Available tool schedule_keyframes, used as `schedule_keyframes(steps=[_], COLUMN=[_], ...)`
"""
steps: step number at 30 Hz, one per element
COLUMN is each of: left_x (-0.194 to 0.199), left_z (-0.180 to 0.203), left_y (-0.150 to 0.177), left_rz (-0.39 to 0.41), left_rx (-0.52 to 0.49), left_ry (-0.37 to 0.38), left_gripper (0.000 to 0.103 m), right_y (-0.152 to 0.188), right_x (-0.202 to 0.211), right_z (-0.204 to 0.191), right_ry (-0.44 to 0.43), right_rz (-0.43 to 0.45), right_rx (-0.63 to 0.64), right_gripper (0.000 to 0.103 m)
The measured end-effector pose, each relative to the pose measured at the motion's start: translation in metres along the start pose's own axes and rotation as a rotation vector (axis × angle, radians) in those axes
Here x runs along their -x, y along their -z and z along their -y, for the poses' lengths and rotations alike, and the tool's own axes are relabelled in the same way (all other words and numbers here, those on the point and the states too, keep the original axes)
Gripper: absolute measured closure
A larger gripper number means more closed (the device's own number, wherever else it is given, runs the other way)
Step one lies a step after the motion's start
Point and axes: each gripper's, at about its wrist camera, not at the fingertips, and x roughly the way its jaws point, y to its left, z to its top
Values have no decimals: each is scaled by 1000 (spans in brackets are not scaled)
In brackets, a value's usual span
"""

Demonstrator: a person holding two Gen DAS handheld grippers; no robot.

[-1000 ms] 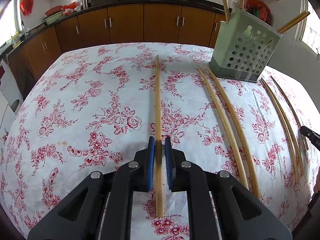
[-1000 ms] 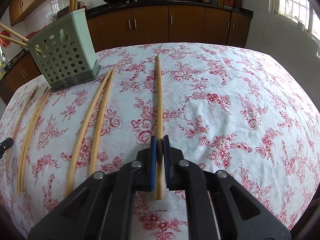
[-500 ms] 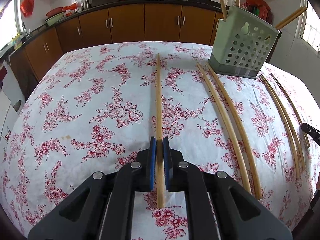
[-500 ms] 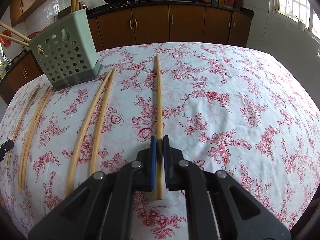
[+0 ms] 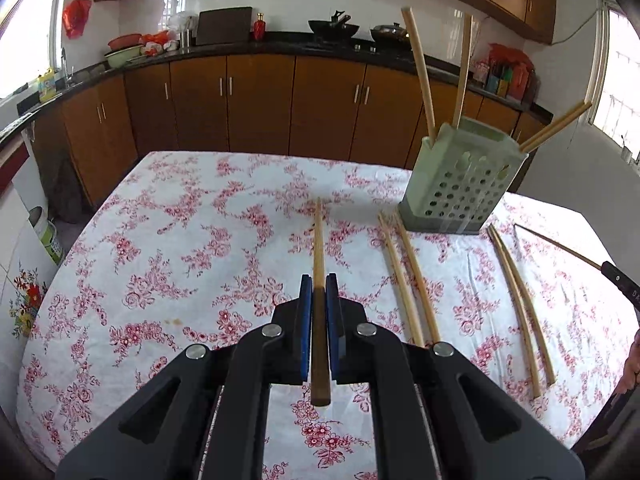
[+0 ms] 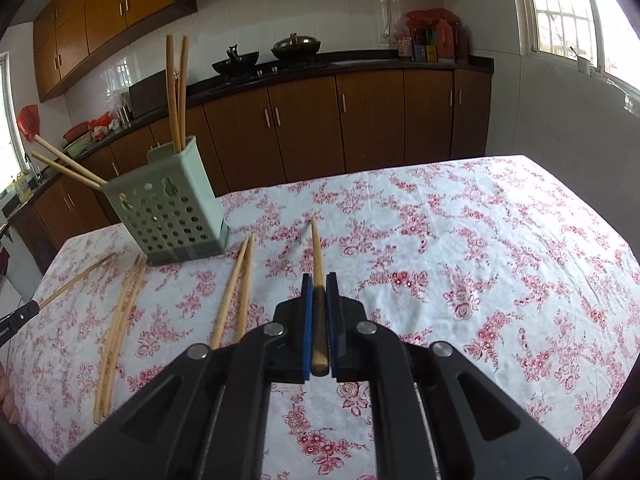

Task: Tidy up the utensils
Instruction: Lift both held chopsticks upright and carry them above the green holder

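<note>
Both chopsticks have now left the bench: the left gripper (image 5: 319,294) clamps one chopstick (image 5: 318,240), the right gripper (image 6: 319,294) another chopstick (image 6: 317,252), tips raised.

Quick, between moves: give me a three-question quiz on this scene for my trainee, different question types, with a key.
1. True or false: the left gripper is open.
2. How many chopsticks stand in the green holder? A) two B) four C) six
3. Fill in: the loose chopsticks lie on the tablecloth in ___ pairs.

Key
1. False: it is shut on a chopstick.
2. B
3. two
</note>
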Motion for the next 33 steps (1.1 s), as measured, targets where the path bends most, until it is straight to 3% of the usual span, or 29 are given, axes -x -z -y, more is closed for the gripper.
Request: schedule_keyframes(steps=[10,24,33], left_x=[37,66,111], left_z=[5,14,48], left_y=[-33,-61,-93], left_rz=[131,218,281], left_rx=[14,-22,-60], left_ry=[34,49,190], left_gripper=[96,96,96], right_y=[-22,-61,-108], right_x=[28,60,117], right_z=[-1,-20,-31], right_ry=[-16,-61,-229], right_rz=[117,238,329], right_rx=[-15,24,-11], right_gripper=[95,96,96])
